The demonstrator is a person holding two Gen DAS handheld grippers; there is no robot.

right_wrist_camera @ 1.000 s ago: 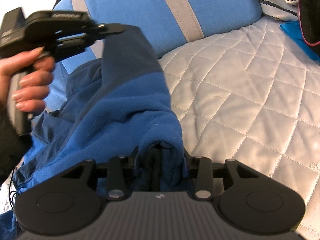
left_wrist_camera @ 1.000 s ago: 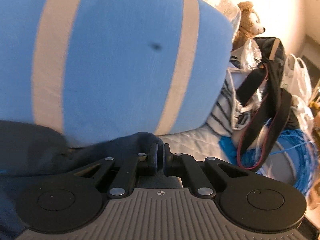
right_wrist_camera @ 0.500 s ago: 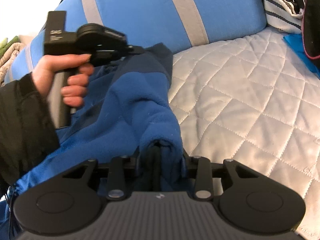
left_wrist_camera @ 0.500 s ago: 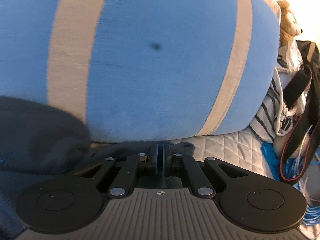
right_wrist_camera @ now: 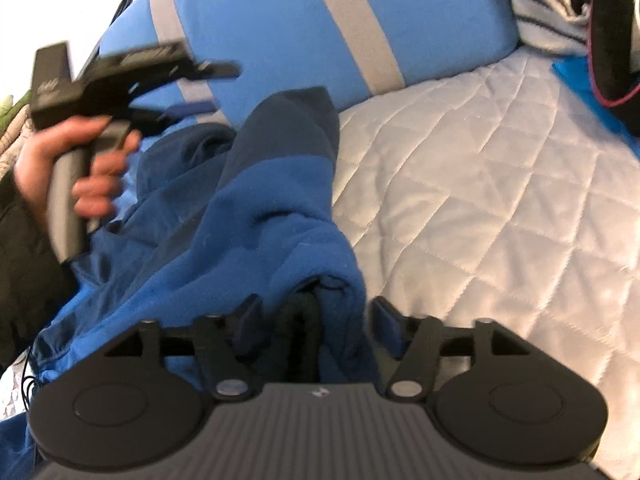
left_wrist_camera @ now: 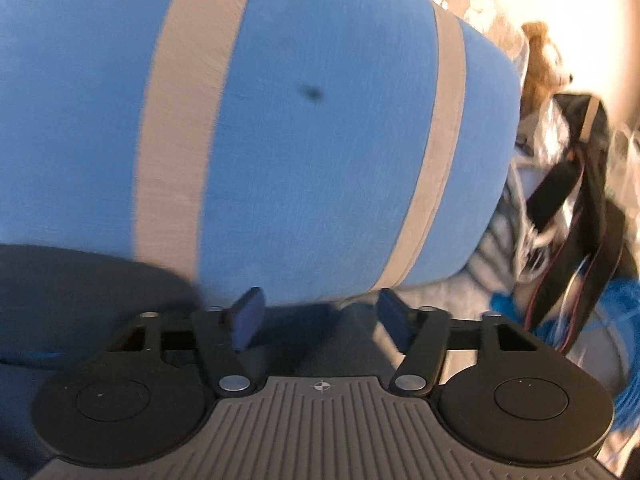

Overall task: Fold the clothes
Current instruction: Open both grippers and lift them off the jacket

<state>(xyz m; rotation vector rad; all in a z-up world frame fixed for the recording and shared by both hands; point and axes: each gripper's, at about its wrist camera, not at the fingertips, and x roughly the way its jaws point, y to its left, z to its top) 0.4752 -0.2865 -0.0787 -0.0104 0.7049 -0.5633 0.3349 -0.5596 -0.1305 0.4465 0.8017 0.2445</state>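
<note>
Two grippers w/ jaws apart over a blue fleece jacket (right_wrist_camera: 256,216) on a white quilted bed (right_wrist_camera: 480,184). Left gripper (right_wrist_camera: 200,88) hovers far left; right gripper (right_wrist_camera: 312,320) straddles a near fold. Risk: loose sleeve (right_wrist_camera: 292,120) may slump off the fold toward the striped pillow (right_wrist_camera: 280,20).

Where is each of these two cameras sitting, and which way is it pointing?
Left wrist view: rides on the left tongs, facing a blue pillow close up, dark cloth below; only the open tongs show.
Right wrist view: rides on the right tongs, looking across a blue fleece top on a white quilt; it shows the open right tongs, plus a hand holding the left tongs.
Shared: the pillow, the quilt and the fleece top.
</note>
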